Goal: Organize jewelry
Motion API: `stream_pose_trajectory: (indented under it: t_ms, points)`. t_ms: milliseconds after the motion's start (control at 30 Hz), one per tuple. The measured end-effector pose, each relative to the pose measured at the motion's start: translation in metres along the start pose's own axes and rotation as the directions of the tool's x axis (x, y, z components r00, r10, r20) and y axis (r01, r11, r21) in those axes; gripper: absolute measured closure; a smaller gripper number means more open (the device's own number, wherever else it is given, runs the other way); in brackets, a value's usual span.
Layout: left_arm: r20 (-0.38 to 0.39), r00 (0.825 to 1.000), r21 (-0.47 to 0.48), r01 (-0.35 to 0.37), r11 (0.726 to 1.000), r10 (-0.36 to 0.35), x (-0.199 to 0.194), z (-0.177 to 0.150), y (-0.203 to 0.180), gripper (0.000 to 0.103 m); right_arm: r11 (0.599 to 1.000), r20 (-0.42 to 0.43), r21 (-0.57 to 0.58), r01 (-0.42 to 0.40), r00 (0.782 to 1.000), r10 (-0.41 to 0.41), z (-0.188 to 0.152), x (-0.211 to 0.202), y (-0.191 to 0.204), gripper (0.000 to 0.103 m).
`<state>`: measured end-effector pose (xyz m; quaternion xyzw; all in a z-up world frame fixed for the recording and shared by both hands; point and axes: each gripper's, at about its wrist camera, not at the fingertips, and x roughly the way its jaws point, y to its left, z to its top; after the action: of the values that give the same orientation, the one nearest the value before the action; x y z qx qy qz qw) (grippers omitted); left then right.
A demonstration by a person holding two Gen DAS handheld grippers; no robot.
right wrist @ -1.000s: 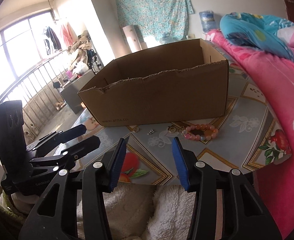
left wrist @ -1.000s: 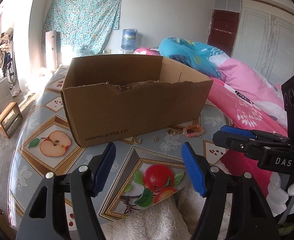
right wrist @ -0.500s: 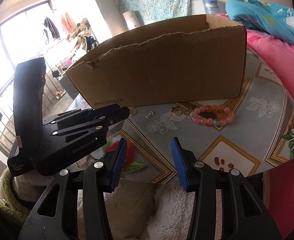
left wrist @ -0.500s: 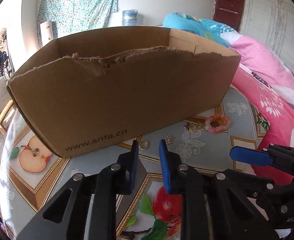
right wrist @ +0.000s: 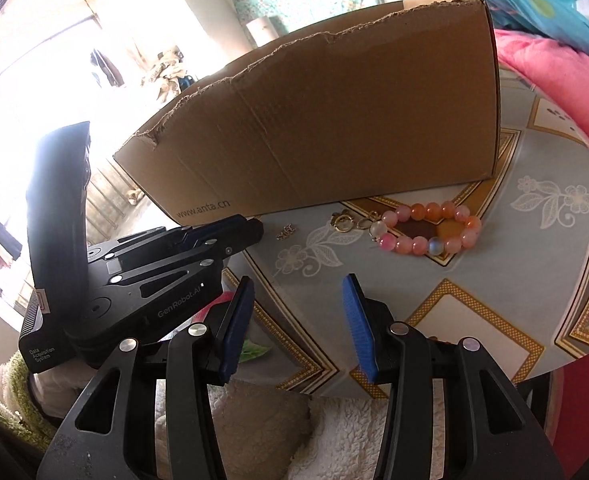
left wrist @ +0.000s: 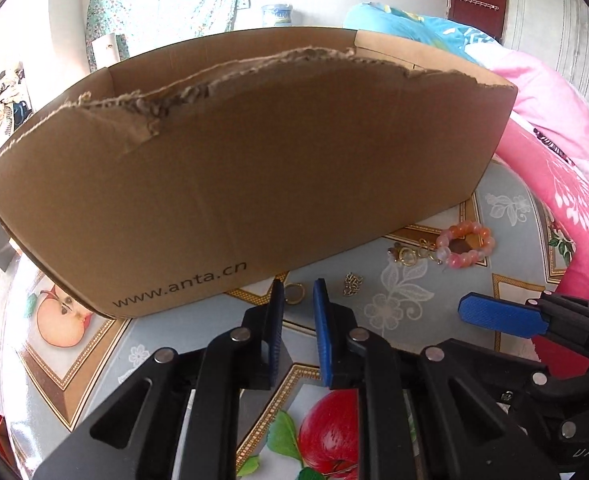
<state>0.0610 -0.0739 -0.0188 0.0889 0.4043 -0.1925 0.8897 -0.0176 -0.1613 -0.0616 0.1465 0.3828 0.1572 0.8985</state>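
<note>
A small gold ring lies on the patterned table, just in front of the brown cardboard box. My left gripper points down at it, its jaws narrowed to a small gap, with the ring between the fingertips; no pad visibly presses on it. To the right lie a small charm, gold hoops and a pink-orange bead bracelet. My right gripper is open and holds nothing, near the table's front edge, short of the bracelet. In its view the left gripper hides the ring.
The box fills the back of the table. A pink quilt borders the table on the right. White fleecy fabric lies below the front edge. A water bottle stands by the far wall.
My left gripper narrowed from wide open to a small gap and moved forward and down to the ring. The right gripper sank slightly toward the table, its opening unchanged.
</note>
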Motion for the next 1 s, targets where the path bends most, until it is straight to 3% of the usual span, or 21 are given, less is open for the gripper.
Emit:
stream_pose_trajectory:
  t_ms: [333, 500, 767, 900, 1000]
  points:
    - [0.001, 0.998, 0.041, -0.055, 0.998, 0.055, 0.004, 0.005, -0.008, 0.089, 1.0, 0.011, 0.01, -0.015, 1.0, 0.015, 0.0, -0.007, -0.009, 0.06]
    - [0.012, 0.999, 0.067, -0.054, 0.996, 0.053, 0.002, 0.004, -0.007, 0.093, 1.0, 0.022, 0.012, 0.002, 1.0, -0.003, 0.0, -0.015, -0.013, 0.06]
    - [0.016, 0.999, 0.028, -0.029, 0.999, 0.028, -0.007, -0.002, 0.009, 0.094, 0.998, 0.045, -0.046, 0.037, 0.998, -0.035, 0.008, -0.022, 0.0, 0.06]
    - [0.028, 0.999, 0.002, -0.026, 1.0, 0.025, -0.013, -0.004, 0.018, 0.094, 0.99, 0.04, -0.132, 0.054, 0.998, -0.049, 0.015, -0.014, 0.015, 0.066]
    - [0.044, 0.999, -0.01, -0.017, 1.0, 0.017, -0.018, -0.007, 0.024, 0.094, 0.977, 0.02, -0.194, 0.084, 0.996, -0.081, 0.02, 0.0, 0.023, 0.077]
